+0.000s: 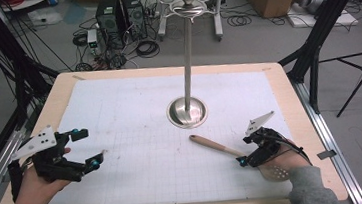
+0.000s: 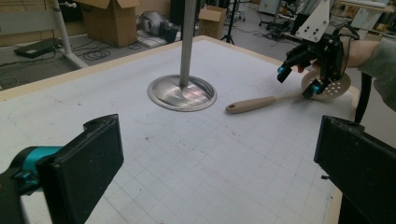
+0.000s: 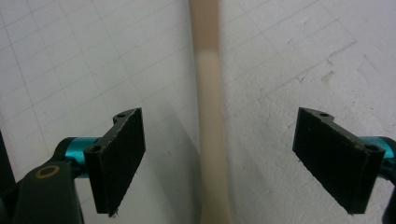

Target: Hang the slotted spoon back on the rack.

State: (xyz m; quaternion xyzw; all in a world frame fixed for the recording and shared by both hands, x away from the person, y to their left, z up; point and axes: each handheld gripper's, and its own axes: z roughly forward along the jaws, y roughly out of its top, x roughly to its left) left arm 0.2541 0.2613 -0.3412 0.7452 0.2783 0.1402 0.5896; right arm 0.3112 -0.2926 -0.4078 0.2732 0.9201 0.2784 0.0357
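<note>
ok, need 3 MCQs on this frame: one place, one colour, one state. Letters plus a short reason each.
1. Where does the slotted spatula lie relative to the metal stand's base?
A) on top of the base
B) on the mat, toward the right hand-held gripper
C) beside the left hand-held gripper

2. What colour is the spatula's handle?
A) beige
B) red
C) black

3. How do the right hand-held gripper's jaws stand at the handle?
A) clamped on it
B) open, one on each side, not touching
C) far from it

Answers: 1 B, the high view shows it lying apart from the base, at the right gripper. 2 A, beige in all views. 3 B, the right gripper view shows gaps on both sides of the handle.
</note>
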